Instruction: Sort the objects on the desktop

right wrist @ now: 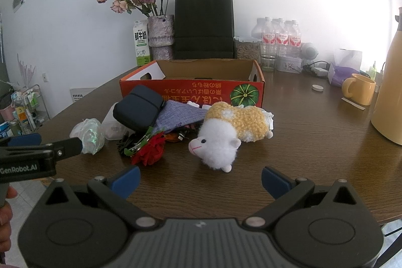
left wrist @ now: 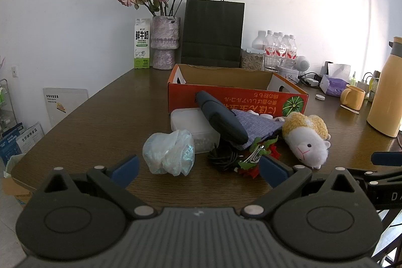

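White wall behind, brown desk (left wrist: 100, 122) below; left to right lie a crumpled plastic bag (left wrist: 169, 152), dark blue case (right wrist: 138, 108), red fabric rose (right wrist: 150, 150) and plush sheep (right wrist: 226, 135), before the orange carton (right wrist: 193, 89); my left jaws (left wrist: 198, 170) and right jaws (right wrist: 201, 180) gape wide, holding nothing

We look forward and slightly down from both wrists, low over the bench's (left wrist: 100, 117) near edge, left view beside right. Both share the pile, the orange box (left wrist: 236, 92) and the back wall.
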{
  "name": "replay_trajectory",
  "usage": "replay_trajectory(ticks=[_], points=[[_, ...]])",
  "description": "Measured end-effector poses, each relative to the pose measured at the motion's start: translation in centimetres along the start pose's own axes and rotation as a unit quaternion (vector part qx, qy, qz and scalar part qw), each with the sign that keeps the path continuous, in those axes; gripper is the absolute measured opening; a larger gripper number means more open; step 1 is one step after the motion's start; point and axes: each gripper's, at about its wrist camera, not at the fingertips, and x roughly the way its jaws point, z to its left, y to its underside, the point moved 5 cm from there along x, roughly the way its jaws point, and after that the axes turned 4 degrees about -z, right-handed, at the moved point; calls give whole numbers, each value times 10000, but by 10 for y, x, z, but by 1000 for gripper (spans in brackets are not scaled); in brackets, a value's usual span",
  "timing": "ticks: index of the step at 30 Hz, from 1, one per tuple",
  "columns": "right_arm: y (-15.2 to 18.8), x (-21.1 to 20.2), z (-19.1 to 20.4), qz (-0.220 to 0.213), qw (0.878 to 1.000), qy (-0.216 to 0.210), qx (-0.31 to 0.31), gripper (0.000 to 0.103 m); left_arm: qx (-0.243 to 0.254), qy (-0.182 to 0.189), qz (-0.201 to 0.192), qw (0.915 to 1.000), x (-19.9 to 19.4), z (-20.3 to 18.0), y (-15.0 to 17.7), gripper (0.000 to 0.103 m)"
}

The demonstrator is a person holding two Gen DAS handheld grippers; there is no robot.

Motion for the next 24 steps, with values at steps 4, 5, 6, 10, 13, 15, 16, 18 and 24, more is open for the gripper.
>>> replay_trajectory(ticks=[4, 5, 6, 10, 13, 15, 16, 18, 24], points=[[0, 0, 0, -1, 10000, -6, -5, 103, -6, -13, 13, 10000, 1, 1, 1, 103], [1, 0, 0, 6, 10000, -8, -2, 103, -5, -11, 13, 10000, 1, 1, 1, 103], [1, 0, 0, 7, 10000, -5, -1, 103, -2, -11, 13, 10000, 1, 1, 1, 103], [0, -1, 3, 4, 10000, -3, -3, 103, -2, -18, 15, 10000, 1, 1, 1, 103], [1, 0, 1, 6, 10000, -4, -4, 103, -1, -18, 15, 10000, 1, 1, 1, 103], [0, 0, 1, 3, 10000, -4, -2, 103, 0, -19, 12, 10000, 1, 1, 1, 103], [1, 0, 0, 4, 10000, -2, -4, 103, 2, -17, 15, 10000, 1, 1, 1, 103], [1, 0, 1, 2, 10000, 0, -5, 103, 6, -14, 7, 10000, 0, 1, 1, 103], [0, -1, 1, -3, 10000, -1, -8, 103, 9, -13, 4, 10000, 1, 1, 0, 103]])
